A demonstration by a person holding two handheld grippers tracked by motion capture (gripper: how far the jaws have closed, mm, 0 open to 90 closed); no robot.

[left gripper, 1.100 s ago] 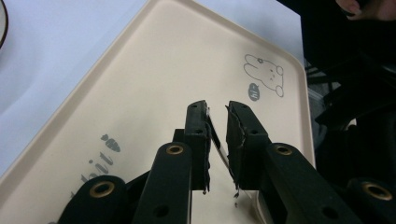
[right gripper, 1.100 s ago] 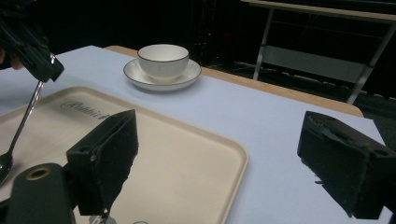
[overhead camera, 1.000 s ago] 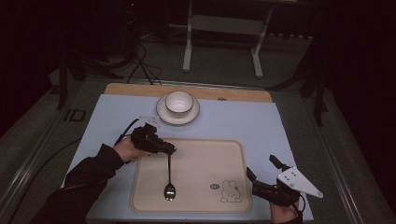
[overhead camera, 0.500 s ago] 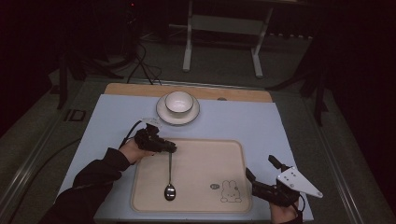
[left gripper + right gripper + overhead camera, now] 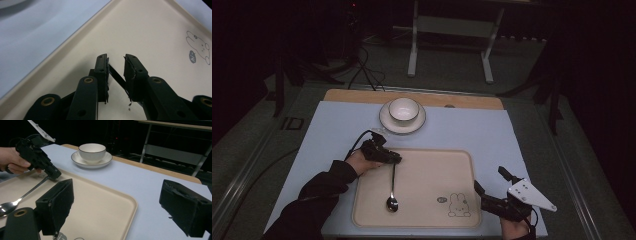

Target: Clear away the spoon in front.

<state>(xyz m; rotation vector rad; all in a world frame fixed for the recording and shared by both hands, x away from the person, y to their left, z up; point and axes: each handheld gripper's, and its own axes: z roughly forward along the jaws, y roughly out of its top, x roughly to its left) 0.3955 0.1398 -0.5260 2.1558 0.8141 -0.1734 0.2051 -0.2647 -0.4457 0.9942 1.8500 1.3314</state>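
A metal spoon (image 5: 392,192) lies on the cream tray (image 5: 432,170), bowl toward the near edge, handle pointing away. My left gripper (image 5: 396,159) sits low at the handle's far end. In the left gripper view its jaws (image 5: 116,60) stand slightly apart, so it is open, with the thin handle (image 5: 117,77) running slantwise through the gap. The right gripper view shows that gripper (image 5: 53,173) over the spoon (image 5: 10,205). My right gripper (image 5: 489,178) hovers at the tray's near right corner, jaws wide open and holding nothing (image 5: 117,195).
A white cup (image 5: 403,109) stands on a saucer (image 5: 402,126) beyond the tray, on the light blue mat (image 5: 482,132). A rabbit print (image 5: 458,204) marks the tray's near right. A wooden strip (image 5: 462,100) edges the table's far side.
The left forearm has swung slightly while its gripper stays at the spoon handle's end. The right gripper has barely shifted.
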